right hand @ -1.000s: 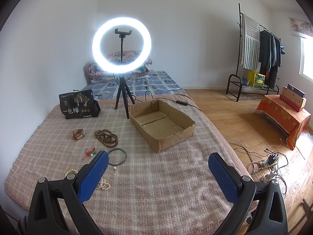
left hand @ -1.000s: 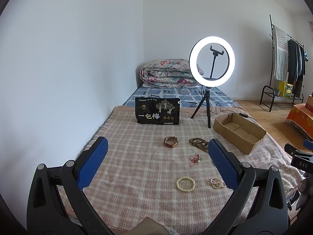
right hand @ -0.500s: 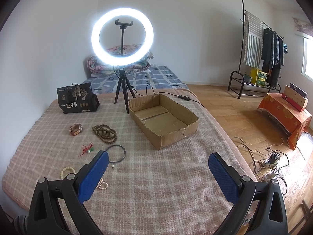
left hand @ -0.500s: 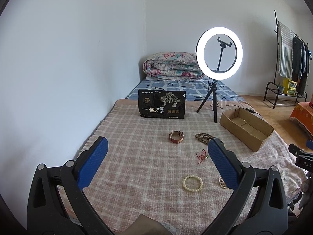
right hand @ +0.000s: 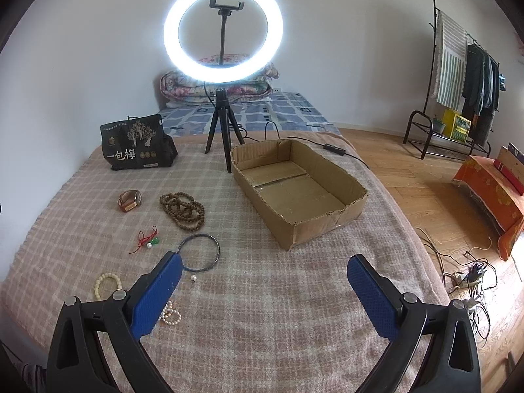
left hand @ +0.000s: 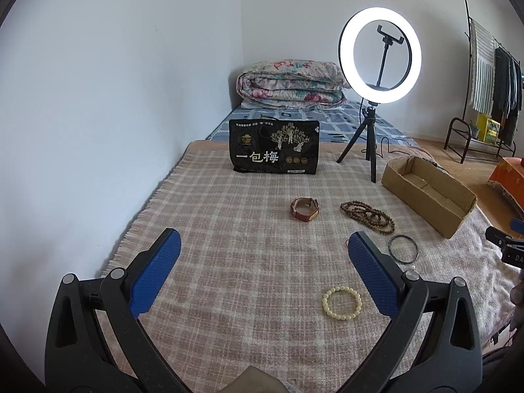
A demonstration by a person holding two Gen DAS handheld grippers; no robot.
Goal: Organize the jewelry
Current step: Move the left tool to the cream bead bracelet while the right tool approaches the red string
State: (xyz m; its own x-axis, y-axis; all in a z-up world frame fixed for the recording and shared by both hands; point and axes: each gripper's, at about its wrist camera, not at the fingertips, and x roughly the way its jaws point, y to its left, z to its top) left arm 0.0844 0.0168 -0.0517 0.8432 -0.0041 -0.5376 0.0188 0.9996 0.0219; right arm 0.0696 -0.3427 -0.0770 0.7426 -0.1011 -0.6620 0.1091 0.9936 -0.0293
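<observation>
Bedroom, plaid blanket (right hand: pixel 278 294) over bed. Jewelry loose left of cardboard box (right hand: pixel 296 193): brown bead strand (right hand: pixel 183 209), watch (right hand: pixel 130 200), red cord charm (right hand: pixel 147 239), dark bangle (right hand: pixel 199 252), cream bracelet (left hand: pixel 341 303), pearls (right hand: pixel 170 316). Box holds nothing. Left gripper (left hand: pixel 263 276), right gripper (right hand: pixel 264 296) both spread wide, carrying nothing. Step: opening approach, likely. Next: lower onto one piece, pinch, carry into box

- I am in a home bedroom: a folded floral quilt (left hand: pixel 291 85) lies at centre frame.
- A clothes rack (right hand: pixel 458 75) with hanging garments stands at the right edge, on wooden flooring (right hand: pixel 409 177).
</observation>
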